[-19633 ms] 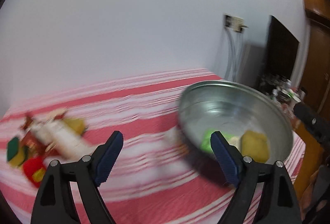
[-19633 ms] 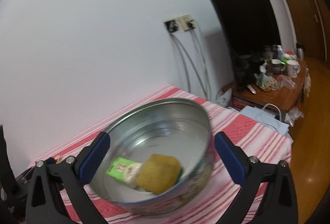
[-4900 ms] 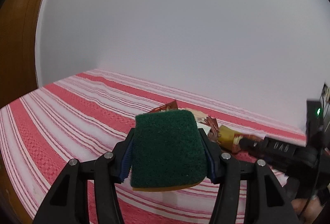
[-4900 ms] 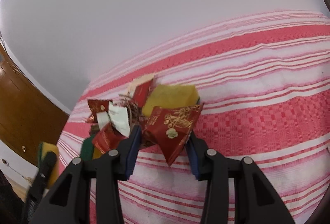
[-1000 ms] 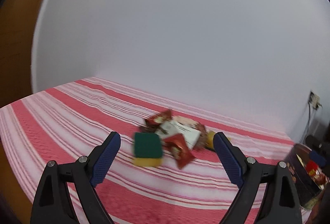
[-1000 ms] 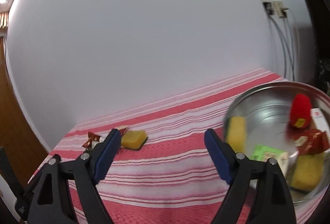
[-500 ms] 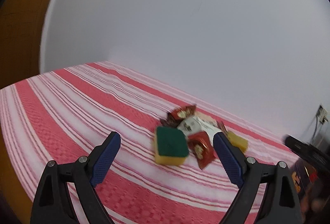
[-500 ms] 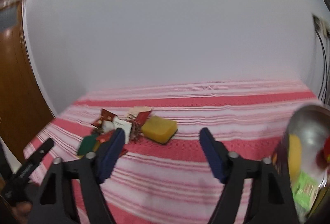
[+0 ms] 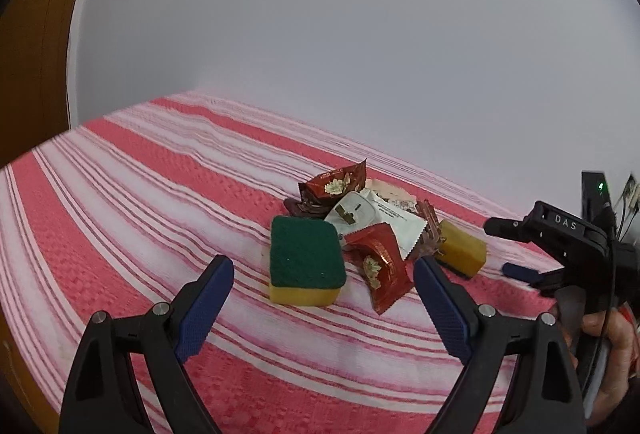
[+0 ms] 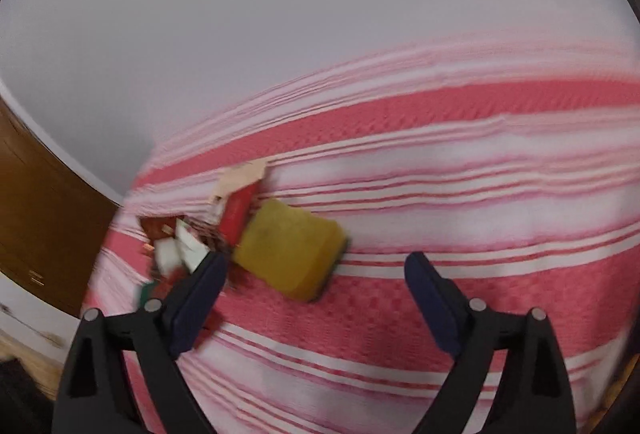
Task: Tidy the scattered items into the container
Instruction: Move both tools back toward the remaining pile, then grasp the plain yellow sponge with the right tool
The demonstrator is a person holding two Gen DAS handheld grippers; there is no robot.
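Right tongs (image 10: 312, 274) nearer yellow sponge (image 10: 290, 254)

"DAS" on the right gripper (image 9: 516, 270) (white lettering)

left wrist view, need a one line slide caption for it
Open left gripper faces a green-topped sponge and snack wrappers on the striped cloth; right gripper enters at the right.

Both wrist views angled down, near; share yellow sponge (image 9: 462, 248) (image 10: 290, 254), wrapper pile (image 9: 360, 218).
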